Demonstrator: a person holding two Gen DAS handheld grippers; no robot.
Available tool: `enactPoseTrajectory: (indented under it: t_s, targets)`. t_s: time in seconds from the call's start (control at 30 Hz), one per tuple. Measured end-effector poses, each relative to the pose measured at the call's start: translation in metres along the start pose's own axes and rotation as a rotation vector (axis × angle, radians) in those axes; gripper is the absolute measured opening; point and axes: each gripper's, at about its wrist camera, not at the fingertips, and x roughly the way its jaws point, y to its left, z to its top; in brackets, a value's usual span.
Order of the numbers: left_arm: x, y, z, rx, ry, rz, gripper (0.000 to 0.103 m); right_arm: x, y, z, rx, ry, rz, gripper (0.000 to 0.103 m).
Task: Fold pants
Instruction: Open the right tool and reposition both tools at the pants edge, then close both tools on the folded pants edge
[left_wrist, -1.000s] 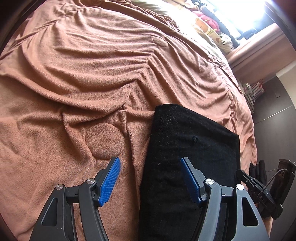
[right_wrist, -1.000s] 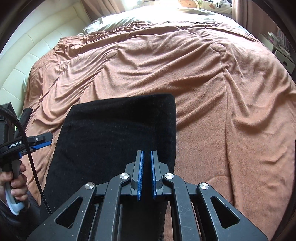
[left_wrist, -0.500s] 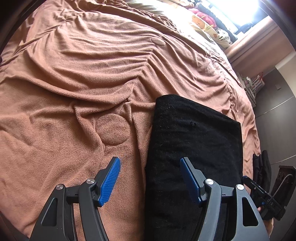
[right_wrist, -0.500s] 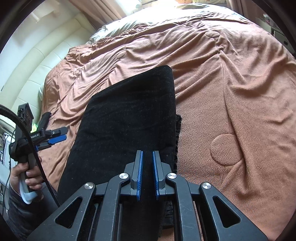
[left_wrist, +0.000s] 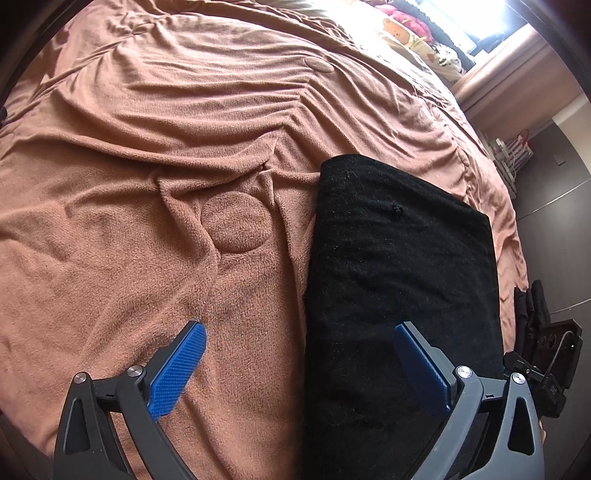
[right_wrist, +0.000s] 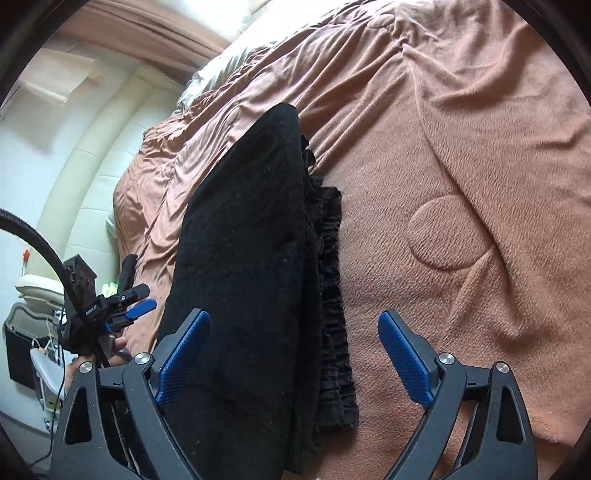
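The black pants (left_wrist: 399, 280) lie folded into a flat rectangle on the brown blanket (left_wrist: 155, 155). In the right wrist view the pants (right_wrist: 251, 258) show stacked layers, with the ruffled elastic waistband (right_wrist: 332, 302) sticking out at the right side. My left gripper (left_wrist: 299, 358) is open and empty, its fingers astride the pants' left edge. My right gripper (right_wrist: 293, 350) is open and empty, low over the pants' right edge and waistband. The left gripper (right_wrist: 129, 299) also shows at the left of the right wrist view, held in a hand.
The blanket covers a large bed with a cream padded headboard (right_wrist: 92, 177). Patterned bedding (left_wrist: 413, 33) lies at the far end under a bright window. Dark floor and a small rack (left_wrist: 513, 151) are beyond the bed's right edge.
My right gripper has opened from shut and swung lower toward the pants' right edge. The left gripper stayed open and drew back slightly.
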Motion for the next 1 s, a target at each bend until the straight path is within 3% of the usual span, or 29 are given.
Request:
enactPoseTrajectory:
  t_s: [0.17, 0.63, 0.83, 0.93, 1.0]
  targets:
    - [0.011, 0.002, -0.002, -0.010, 0.030, -0.007, 0.103, 0.011, -0.023, 0.007, 0.049, 0.029, 0.050, 0.093]
    - [0.033, -0.006, 0.000, 0.016, 0.075, -0.031, 0.102, 0.009, -0.056, 0.016, 0.105, -0.008, 0.174, 0.093]
    - [0.034, -0.002, 0.000, -0.015, 0.065, -0.046, 0.101, 0.026, -0.046, 0.023, 0.058, 0.056, 0.192, 0.092]
    - [0.034, -0.001, -0.001, -0.025, 0.060, -0.052, 0.099, 0.040, -0.042, 0.032, 0.043, 0.100, 0.185, 0.079]
    - [0.034, 0.001, -0.001, -0.037, 0.055, -0.061, 0.099, 0.046, -0.041, 0.037, 0.035, 0.116, 0.188, 0.078]
